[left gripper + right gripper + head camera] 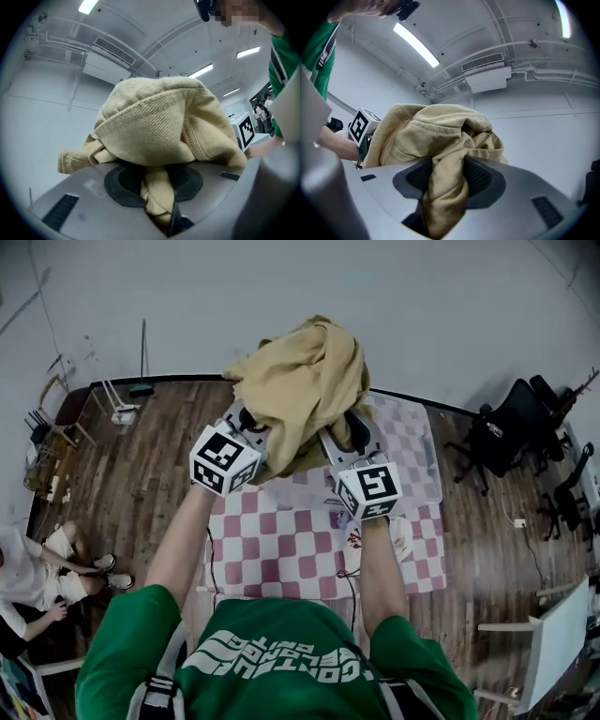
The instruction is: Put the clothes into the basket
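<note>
- Left tool (249, 426): raised in front of the operator. In the left gripper view its jaws (157, 183) are clamped on a twisted fold of a tan, ribbed-cotton garment (164, 124). The fold runs down between the two dark pads (123, 183).
- Right tool (345, 432): raised to about the same height, just beside the left one. The right gripper view shows its jaws (450, 180) closed on a thicker bunch of the same garment (436, 133), which fills the gap between the pads.
- Garment: in the head view it (305, 381) hangs bundled across both tools, held off the ground. The bulk is heaped above the jaws and a flap droops between the two marker cubes. Stitched seams and a hem edge are visible; the type of clothing cannot be determined.
- Below the garment: a pink-and-white checked cloth (281, 545) is spread flat on a dark wooden plank floor (141, 470).
- Operator: green short-sleeved shirt (272, 652) with white print, both forearms extended forward.
- Surroundings: black office chairs (502, 432) stand at the right, well apart from the checked cloth. A second person (37, 577) sits at the left edge of the floor. A plain white wall runs along the far side.
- Both gripper views point upward and show a white ceiling with strip lights (416, 44) and a mounted air unit (487, 75).
</note>
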Tool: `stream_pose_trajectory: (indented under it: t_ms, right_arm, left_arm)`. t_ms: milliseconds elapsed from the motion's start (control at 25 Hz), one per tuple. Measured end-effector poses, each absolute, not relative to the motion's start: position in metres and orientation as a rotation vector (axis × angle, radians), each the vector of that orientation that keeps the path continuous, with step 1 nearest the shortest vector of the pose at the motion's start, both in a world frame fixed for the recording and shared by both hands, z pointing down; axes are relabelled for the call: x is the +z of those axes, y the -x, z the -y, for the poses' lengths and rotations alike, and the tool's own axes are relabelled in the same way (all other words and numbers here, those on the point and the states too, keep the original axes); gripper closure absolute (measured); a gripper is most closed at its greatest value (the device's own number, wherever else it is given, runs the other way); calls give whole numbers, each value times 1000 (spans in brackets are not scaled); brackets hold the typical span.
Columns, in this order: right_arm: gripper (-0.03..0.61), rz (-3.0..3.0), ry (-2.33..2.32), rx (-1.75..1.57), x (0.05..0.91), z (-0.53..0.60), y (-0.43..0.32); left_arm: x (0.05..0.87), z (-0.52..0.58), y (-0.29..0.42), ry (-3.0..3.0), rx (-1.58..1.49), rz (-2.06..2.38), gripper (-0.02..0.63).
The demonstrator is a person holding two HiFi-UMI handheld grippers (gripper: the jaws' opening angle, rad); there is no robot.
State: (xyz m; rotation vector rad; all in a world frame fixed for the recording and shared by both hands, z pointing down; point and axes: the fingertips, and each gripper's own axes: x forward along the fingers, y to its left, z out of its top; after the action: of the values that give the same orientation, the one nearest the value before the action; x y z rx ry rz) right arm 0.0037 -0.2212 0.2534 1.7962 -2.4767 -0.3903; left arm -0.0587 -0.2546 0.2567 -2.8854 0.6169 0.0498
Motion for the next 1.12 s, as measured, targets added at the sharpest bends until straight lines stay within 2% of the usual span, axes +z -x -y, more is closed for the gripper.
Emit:
stream_pose_trajectory:
  t_ms: [280, 480, 1120]
  right_arm:
    - [376, 2304, -2002, -389, 255, 189, -101]
    - [376, 2234, -2066, -352, 266, 178, -146]
    - [376, 2195, -2047, -74, 345, 217, -208]
  left_arm:
    - [258, 233, -45, 2918, 67, -364, 534]
    - [269, 225, -93, 2946, 56, -266, 534]
    - [351, 264, -156, 3094, -128, -245, 534]
